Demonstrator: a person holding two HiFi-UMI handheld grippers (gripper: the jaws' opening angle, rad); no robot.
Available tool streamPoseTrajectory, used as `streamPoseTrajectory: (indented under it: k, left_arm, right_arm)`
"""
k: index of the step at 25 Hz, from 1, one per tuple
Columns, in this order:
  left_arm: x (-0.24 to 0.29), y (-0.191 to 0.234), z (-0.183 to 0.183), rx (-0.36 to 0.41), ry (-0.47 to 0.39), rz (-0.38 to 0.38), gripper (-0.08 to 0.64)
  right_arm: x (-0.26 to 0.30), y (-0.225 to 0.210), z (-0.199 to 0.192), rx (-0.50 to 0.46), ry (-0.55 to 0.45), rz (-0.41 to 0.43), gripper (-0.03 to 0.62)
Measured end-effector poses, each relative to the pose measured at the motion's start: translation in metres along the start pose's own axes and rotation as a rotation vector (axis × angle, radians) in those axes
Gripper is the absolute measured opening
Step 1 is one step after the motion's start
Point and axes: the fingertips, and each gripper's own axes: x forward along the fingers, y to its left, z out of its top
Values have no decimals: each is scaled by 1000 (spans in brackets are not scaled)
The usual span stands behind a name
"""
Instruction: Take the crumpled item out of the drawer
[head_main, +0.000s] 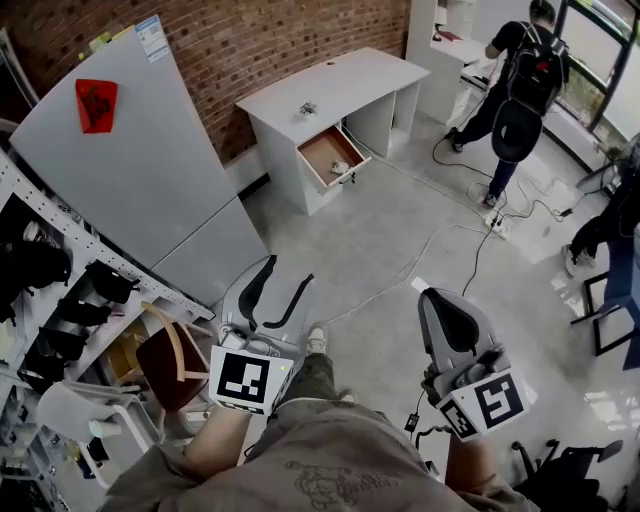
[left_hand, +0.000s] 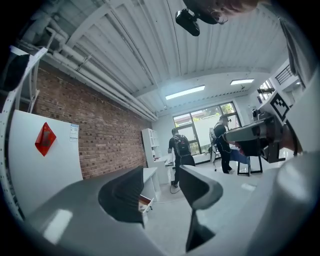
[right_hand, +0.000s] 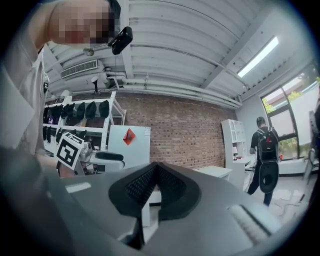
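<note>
A white desk (head_main: 345, 85) stands against the brick wall, far ahead of me. Its wooden drawer (head_main: 328, 153) is pulled open, and a pale crumpled item (head_main: 341, 166) lies near its front corner. My left gripper (head_main: 287, 272) is held low near my body, its jaws open and empty. My right gripper (head_main: 421, 289) is beside it, jaws shut with nothing between them. In the left gripper view the open drawer (left_hand: 145, 202) shows small between the spread jaws of the left gripper (left_hand: 162, 192). In the right gripper view the right gripper (right_hand: 156, 174) has its pads pressed together.
A large grey panel (head_main: 130, 160) with a red sign leans at the left, by a rack of dark items (head_main: 50, 290) and a chair (head_main: 170, 365). Cables (head_main: 440, 240) trail over the floor. A person with a backpack (head_main: 520, 80) stands at the back right. A small object (head_main: 307, 108) sits on the desk.
</note>
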Motion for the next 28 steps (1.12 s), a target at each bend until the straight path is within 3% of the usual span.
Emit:
streamPoseTrajectory:
  k: [7, 15, 22, 28]
  left_arm:
    - [28, 31, -13, -8, 17, 42, 212]
    - [106, 82, -46, -23, 72, -4, 212]
    - [196, 163, -82, -14, 129, -11, 212]
    - [269, 227, -95, 0, 142, -73, 212]
  right_arm:
    - [40, -17, -14, 6, 26, 6, 28]
    - [126, -57, -32, 21, 81, -7, 28]
    - [233, -102, -59, 74, 157, -33, 28]
    - [326, -139, -69, 119, 197, -70, 28]
